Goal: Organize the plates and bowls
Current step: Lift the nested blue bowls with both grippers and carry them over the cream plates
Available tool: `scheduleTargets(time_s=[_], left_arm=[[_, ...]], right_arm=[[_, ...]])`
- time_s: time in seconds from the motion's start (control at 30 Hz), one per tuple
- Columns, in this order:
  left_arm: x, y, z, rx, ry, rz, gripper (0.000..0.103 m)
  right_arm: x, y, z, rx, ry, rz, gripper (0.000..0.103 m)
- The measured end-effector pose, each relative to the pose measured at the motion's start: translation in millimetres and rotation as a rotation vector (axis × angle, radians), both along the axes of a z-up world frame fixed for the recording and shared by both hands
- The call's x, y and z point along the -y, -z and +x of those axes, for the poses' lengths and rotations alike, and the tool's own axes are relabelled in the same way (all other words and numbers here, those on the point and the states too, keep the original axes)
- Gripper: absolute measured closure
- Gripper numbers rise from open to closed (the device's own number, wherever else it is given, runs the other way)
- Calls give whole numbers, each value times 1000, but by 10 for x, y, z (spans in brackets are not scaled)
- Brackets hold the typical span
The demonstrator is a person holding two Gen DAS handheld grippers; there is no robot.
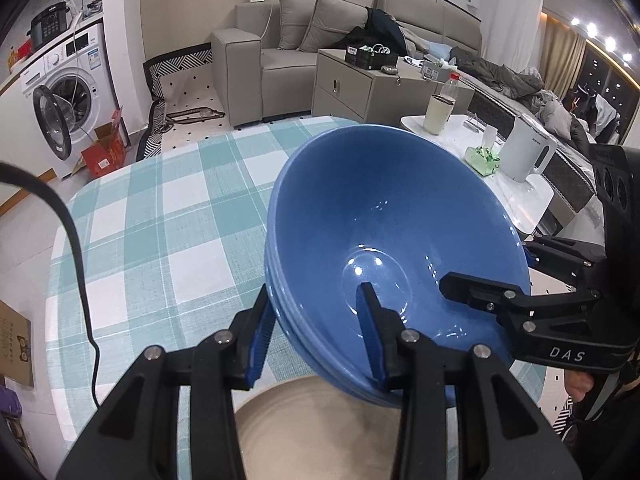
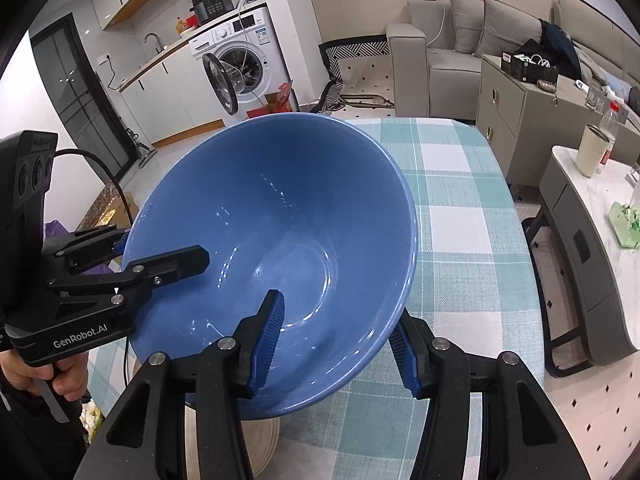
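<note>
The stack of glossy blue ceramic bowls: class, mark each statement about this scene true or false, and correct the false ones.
1. Both hand-held grippers clamp the stack of glossy blue ceramic bowls by its rim. True: left hand-held gripper, right hand-held gripper.
2. The top bowl holds soup. False: it is empty.
3. A round beige plate lies below the stack. True.
4. The checked tablecloth is red and white. False: it is teal and white.
5. The bowls sit level. False: they are tilted.

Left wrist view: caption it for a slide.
Both grippers, left and right, clamp the rims of stacked blue bowls above a beige plate.
</note>
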State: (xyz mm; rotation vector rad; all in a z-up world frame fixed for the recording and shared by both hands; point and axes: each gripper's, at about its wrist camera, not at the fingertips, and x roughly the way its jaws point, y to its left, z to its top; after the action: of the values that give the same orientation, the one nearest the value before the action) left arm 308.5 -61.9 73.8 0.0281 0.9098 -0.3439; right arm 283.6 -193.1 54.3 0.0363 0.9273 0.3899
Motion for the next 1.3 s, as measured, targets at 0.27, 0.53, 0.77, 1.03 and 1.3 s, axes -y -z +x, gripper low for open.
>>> scheduleTargets(time_s=[0.27,0.53,0.77,1.03,1.3], left_arm=[[-85,-80,-179,12,-20,0,64],[-248,-108,-410,19,-60,-11,64],[-424,-54,-659,20,-104,-12,64],[-607,51,-954,16,-157,-9,64],[-691,157,-1176,6,-175,-2,64]], right_arm=[[-122,-113,-146,4,-24,-11,50],[-305,-109,-322,-4,-75,-23,50],[-511,-61,-496,-14,-120,-34,50],[-765,66,-728,-28,-174,-49,50],[-874,148,-915,-31,-198,-54,50]])
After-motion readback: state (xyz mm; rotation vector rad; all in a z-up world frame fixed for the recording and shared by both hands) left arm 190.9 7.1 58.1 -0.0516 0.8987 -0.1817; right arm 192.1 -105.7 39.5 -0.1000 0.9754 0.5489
